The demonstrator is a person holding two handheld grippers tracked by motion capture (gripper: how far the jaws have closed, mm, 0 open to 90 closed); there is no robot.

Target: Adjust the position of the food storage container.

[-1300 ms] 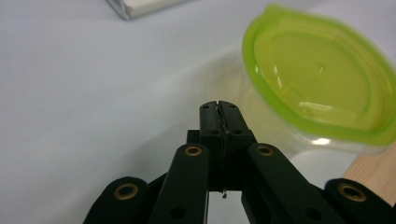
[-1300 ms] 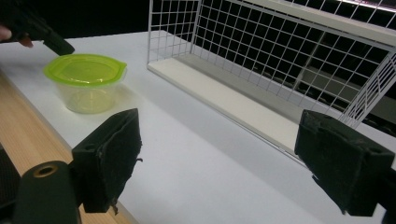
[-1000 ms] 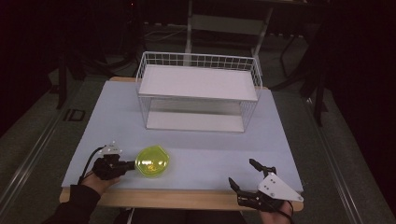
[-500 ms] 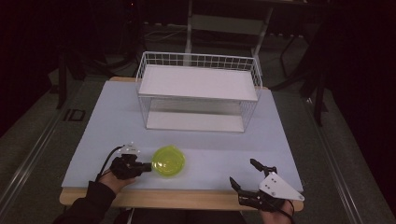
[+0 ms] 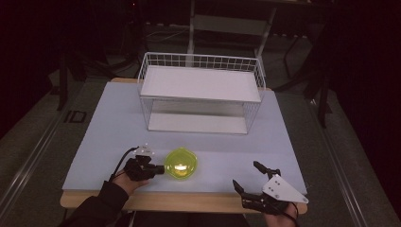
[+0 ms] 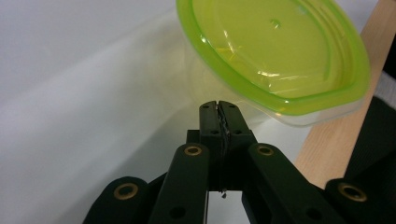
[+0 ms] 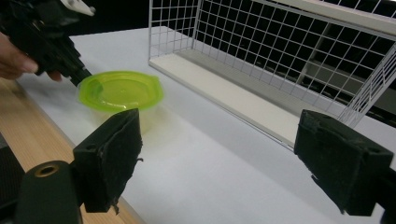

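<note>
Here, pale table top (image 5: 118, 118), dark room

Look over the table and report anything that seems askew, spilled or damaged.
Nothing stands out. The green-lidded container sits upright on the white table with its lid on, the shut left gripper at its rim. The wire rack stands square. The right gripper waits open, apart.
</note>
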